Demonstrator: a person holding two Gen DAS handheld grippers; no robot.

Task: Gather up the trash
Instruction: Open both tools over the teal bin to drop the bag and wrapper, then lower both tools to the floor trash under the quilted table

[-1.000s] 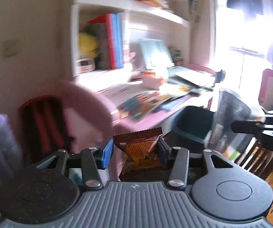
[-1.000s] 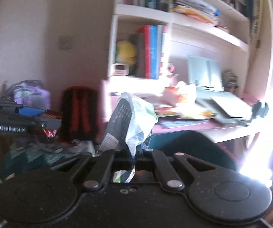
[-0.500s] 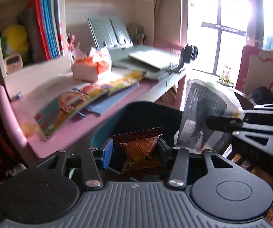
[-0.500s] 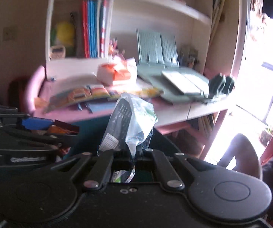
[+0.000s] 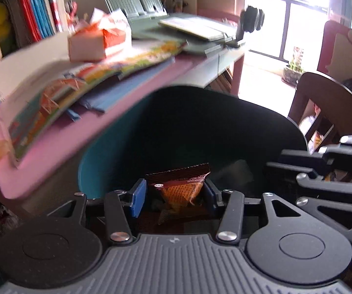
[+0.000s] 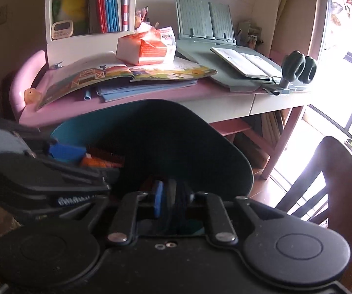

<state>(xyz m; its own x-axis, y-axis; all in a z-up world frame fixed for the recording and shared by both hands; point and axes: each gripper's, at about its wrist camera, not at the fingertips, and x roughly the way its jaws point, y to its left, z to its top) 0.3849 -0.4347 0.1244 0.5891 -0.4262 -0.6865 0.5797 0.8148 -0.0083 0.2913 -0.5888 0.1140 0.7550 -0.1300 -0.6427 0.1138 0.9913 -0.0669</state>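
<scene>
The left gripper [image 5: 174, 194] pinched a brown snack wrapper [image 5: 179, 186] between its two pads. The wrapper stood up tall, with its long way running up and down. Its jagged top edge pointed up and away from the gripper, and that edge tilted a little, higher on the right. An orange triangle on the wrapper pointed down toward the gripper. The wrapper hung just over the open mouth of a teal bin [image 5: 97, 164]. The inside of the bin was dark. A pale shape [image 5: 237, 171] lay deep in the bin beside the wrapper, too blurry to tell what it was.

The right gripper [image 6: 174, 199] was over the same bin [image 6: 224, 156]. Its jaws were opening. One blue pad [image 6: 158, 198] showed, and nothing was pinched between the jaws. From the right camera, the left gripper [image 6: 85, 158] came in from the left side with the wrapper [image 6: 102, 159] sticking out over the bin's rim. From the left camera, the right gripper [image 5: 322, 171] sat close by on the right.

The bin stood in front of a pink table [image 6: 151, 95]. On the table lay an open picture book [image 6: 117, 73], a white and orange box [image 6: 146, 49] and a grey book stand [image 6: 205, 19]. A dark wooden chair [image 6: 335, 171] stood to the right of the bin.
</scene>
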